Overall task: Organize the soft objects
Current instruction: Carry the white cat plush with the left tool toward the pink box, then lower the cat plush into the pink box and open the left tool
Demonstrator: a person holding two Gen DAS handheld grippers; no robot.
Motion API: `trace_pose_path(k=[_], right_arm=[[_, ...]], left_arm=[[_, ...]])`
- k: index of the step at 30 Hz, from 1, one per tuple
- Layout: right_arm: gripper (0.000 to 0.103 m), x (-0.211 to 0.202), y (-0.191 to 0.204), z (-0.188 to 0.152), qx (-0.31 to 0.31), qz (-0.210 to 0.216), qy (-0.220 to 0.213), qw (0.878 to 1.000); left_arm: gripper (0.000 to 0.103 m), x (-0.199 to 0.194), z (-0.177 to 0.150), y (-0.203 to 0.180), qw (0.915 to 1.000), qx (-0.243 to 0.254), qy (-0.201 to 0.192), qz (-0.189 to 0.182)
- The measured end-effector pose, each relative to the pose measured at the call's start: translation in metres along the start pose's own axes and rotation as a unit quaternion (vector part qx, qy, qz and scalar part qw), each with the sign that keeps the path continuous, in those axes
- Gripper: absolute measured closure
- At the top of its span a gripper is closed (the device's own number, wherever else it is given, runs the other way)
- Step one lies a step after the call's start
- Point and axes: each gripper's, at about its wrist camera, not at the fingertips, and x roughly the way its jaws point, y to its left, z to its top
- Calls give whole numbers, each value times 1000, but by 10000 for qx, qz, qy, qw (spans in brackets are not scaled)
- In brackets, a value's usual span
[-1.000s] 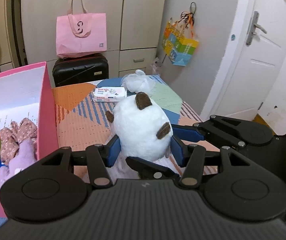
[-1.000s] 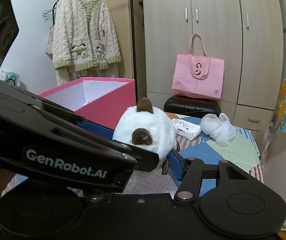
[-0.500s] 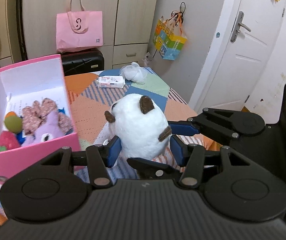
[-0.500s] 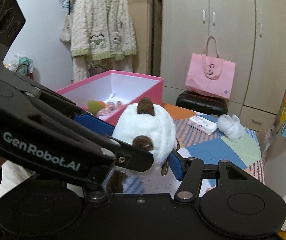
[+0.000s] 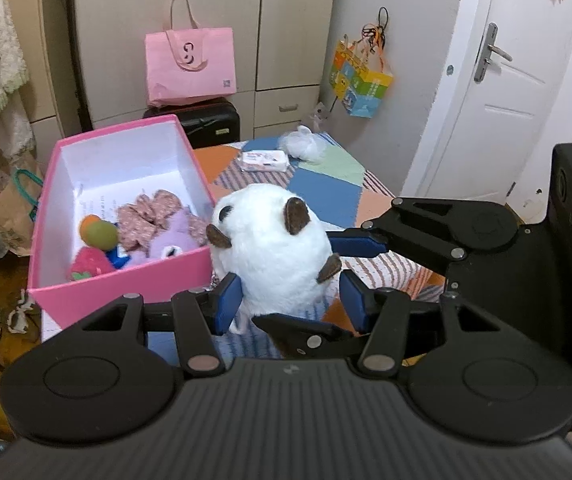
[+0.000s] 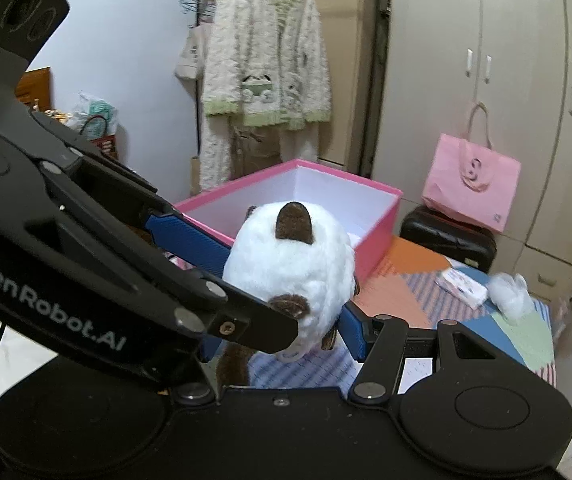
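A white plush toy (image 5: 273,252) with brown ears is held up in the air between both grippers, beside the near right corner of the open pink box (image 5: 121,280). My left gripper (image 5: 290,300) is shut on its lower body. My right gripper (image 6: 286,300) is shut on it too; the toy (image 6: 290,268) fills the space between its blue pads. One right finger (image 5: 360,244) shows in the left wrist view, against the toy's right side. The box (image 6: 378,216) holds several soft toys (image 5: 137,236).
A patchwork-covered table (image 5: 326,196) carries a wipes pack (image 5: 263,161) and a white fluffy item (image 5: 302,145) at its far end. A pink bag (image 5: 189,66) on a black suitcase stands behind. Shoes and bags lie on the floor at left. A door is at right.
Both grippers have lifted the plush toy and carried it leftward toward the pink box. The box interior and its toys have come into fuller view.
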Motion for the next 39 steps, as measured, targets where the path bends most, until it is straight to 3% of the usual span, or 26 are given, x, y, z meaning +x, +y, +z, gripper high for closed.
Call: trace_pose_path(k=[7,16,25,39], right_arm=[[37,13,3,31,-252,-53,-166,9995],[37,53,-24,78,-258,-19,-363,9990],[37,103,-66,118,120,639,-444,9969],[37,192,-89,120,-53,741,96,9972]], left_arm=[[51,-8,19,25,9995,-127,-269,-83],[51,4,61,73,9964,-404,-689,-285],[51,24,93,119,9909,-784,-1070,-224],[51,106,104,182,9841,-1644,-585,-341]])
